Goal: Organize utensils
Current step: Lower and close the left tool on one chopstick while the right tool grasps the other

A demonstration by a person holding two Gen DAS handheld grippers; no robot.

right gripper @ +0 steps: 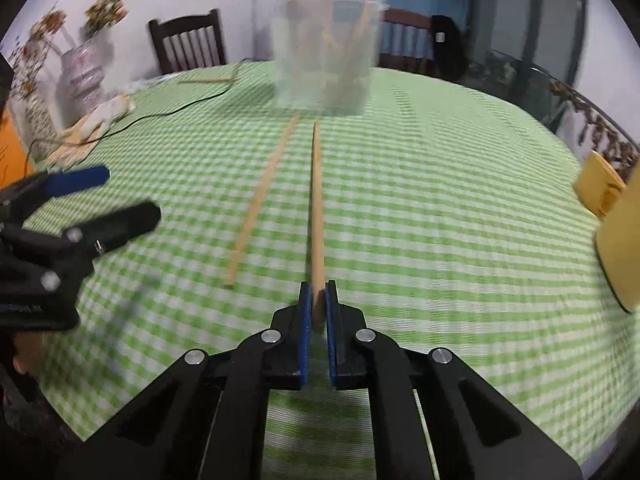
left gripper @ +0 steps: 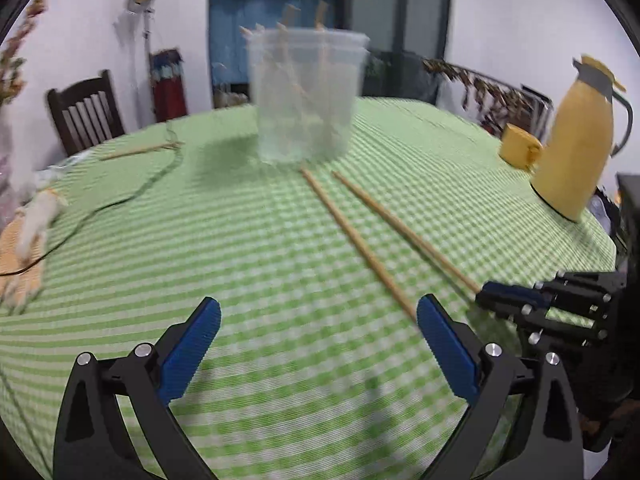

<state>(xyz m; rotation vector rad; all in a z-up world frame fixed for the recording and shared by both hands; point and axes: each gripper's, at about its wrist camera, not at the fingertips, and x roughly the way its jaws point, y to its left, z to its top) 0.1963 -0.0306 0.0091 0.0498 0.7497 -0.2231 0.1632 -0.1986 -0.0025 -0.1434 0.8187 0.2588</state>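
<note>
Two wooden chopsticks lie on the green checked tablecloth, pointing toward a clear plastic cup (left gripper: 306, 96) that holds several more sticks. My right gripper (right gripper: 319, 292) is shut on the near end of the right chopstick (right gripper: 317, 208); the same stick (left gripper: 404, 228) runs to that gripper (left gripper: 486, 294) in the left wrist view. The other chopstick (left gripper: 356, 240) ends just beside the right fingertip of my left gripper (left gripper: 319, 312), which stands open with nothing between its blue pads. That free chopstick (right gripper: 262, 200) lies left of the held one. The cup (right gripper: 330, 48) stands beyond both.
A yellow thermos jug (left gripper: 576, 140) and yellow mug (left gripper: 520, 148) stand at the table's right. Another pair of sticks (left gripper: 140, 151), a black cable (left gripper: 120, 196) and a white cloth (left gripper: 38, 220) lie at the left. Dark chairs (right gripper: 188, 46) ring the table's far edge.
</note>
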